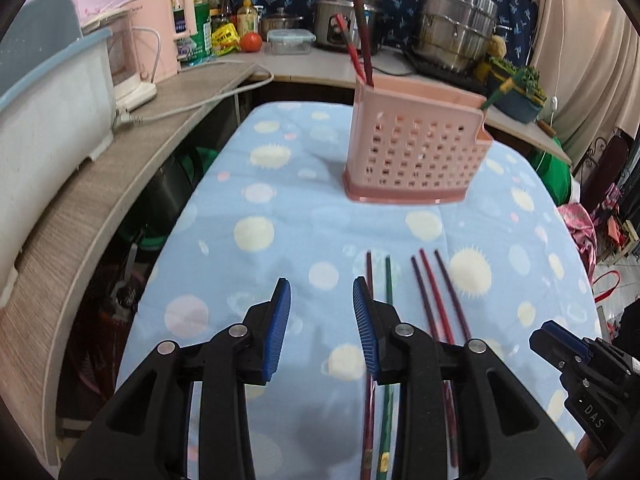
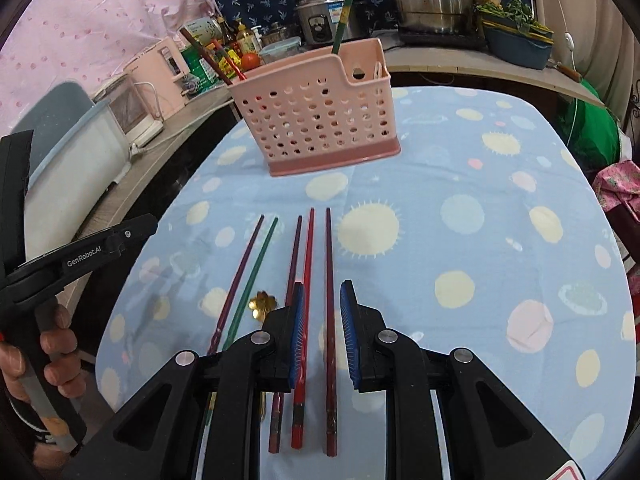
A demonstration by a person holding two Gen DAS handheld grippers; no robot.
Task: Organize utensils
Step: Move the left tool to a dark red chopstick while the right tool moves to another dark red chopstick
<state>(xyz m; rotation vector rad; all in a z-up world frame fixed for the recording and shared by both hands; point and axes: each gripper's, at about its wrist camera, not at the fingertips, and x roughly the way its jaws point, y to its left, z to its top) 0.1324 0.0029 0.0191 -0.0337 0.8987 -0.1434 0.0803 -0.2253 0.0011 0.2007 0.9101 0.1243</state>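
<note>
1. Your right gripper point(image 2: 320, 328) hangs low over the near end of the row, jaws part open and holding nothing. The rightmost chopstick point(image 2: 329, 312) lies in the gap between the pads, so you look lined up to close on it. Whether a pad already touches the red one point(image 2: 305, 300) beside it is hard to tell from this angle.

2. Your left gripper point(image 1: 322, 328) is open wider and also empty. It sits left of the row over bare cloth point(image 1: 256, 184), its right pad just beside the leftmost chopstick point(image 1: 369, 276). That reads as waiting, not reaching.

3. The loose chopsticks lie side by side on the cloth, tips toward the caddy point(image 2: 316, 120). That suits you: each can be pinched near its thick end and lifted straight forward.

4. Count on the cloth: five chopsticks. From left, a dark one, a green one point(image 2: 256, 264), a dark one, the red one, a dark one. A small gold piece point(image 2: 262, 302), probably a spoon bowl, lies between the second and third.

5. Count in the caddy: three chopsticks stand upright. Two reddish ones lean at the left end and a green one stands near the right.

6. The caddy stands upright at the far side of the cloth, well apart from the row.
</note>
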